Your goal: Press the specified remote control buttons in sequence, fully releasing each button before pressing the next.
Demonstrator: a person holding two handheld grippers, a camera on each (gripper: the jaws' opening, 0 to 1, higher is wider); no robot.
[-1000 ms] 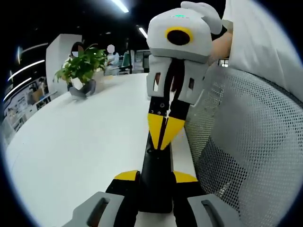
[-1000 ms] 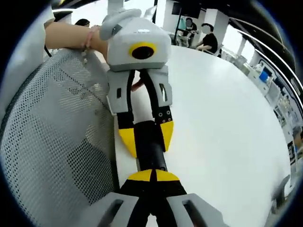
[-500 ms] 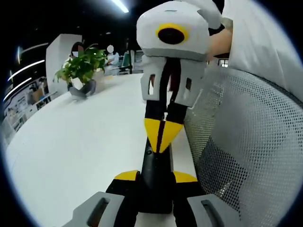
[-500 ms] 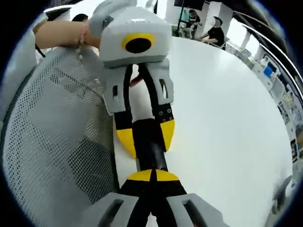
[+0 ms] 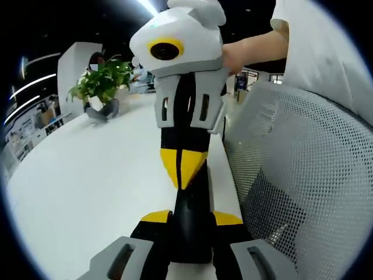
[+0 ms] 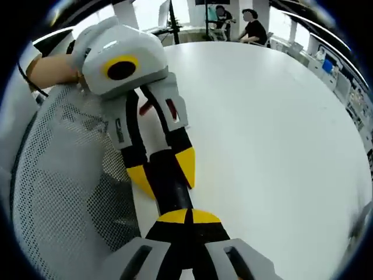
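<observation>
Remote [image 5: 191,217], slim matte-black bar, lay clamped between yellow-tipped jaws of left gripper [image 5: 191,219], above white table [image 5: 87,181] edge; long axis ran toward right gripper [image 5: 182,175]. Right gripper, jaws pinched together, tips met remote's top face. Grey mesh chair back [image 5: 291,175] stood beside.

White table [image 5: 87,175], potted plant [image 5: 100,87] at its far edge, mesh chair back [image 5: 303,175] alongside.
</observation>
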